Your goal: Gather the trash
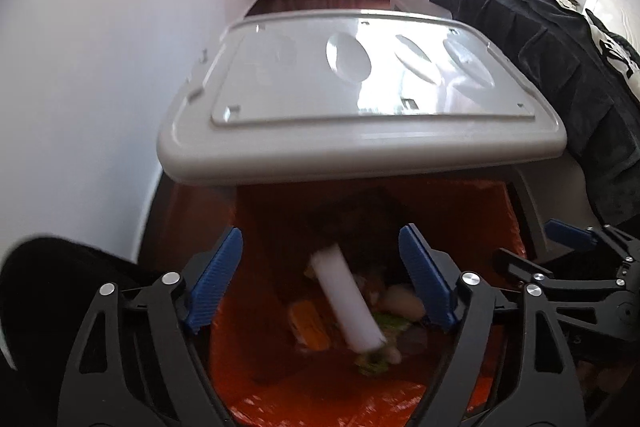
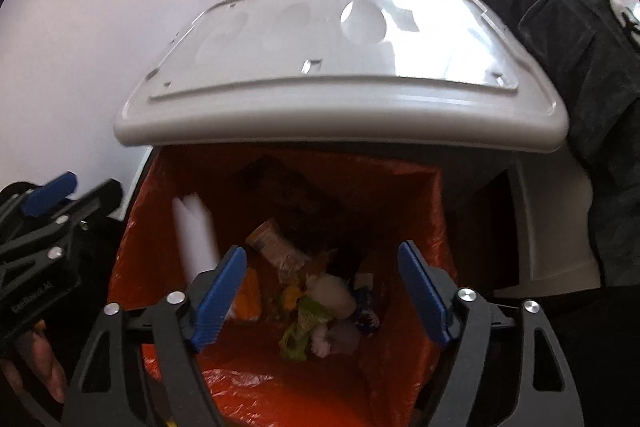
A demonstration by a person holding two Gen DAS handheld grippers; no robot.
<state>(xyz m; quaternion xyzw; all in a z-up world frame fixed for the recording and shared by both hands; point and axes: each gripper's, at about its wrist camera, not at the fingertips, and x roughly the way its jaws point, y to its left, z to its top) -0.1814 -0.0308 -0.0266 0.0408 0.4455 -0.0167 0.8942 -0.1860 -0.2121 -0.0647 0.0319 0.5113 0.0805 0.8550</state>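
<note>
Two grippers, left gripper [image 1: 320, 279] and right gripper [image 2: 322, 291], hang with jaws spread, empty, over the orange-lined grey plastic bin [image 2: 400, 187]. A white paper tube [image 1: 346, 303], blurred, light and crushable, lies inside toward ten o'clock; pinch it mid-length, gently.

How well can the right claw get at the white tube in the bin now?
Probably yes. The lid stands raised, so the bin mouth is free, and the right claw hangs open over it. The white tube lies to its left by the orange liner, blurred.
</note>
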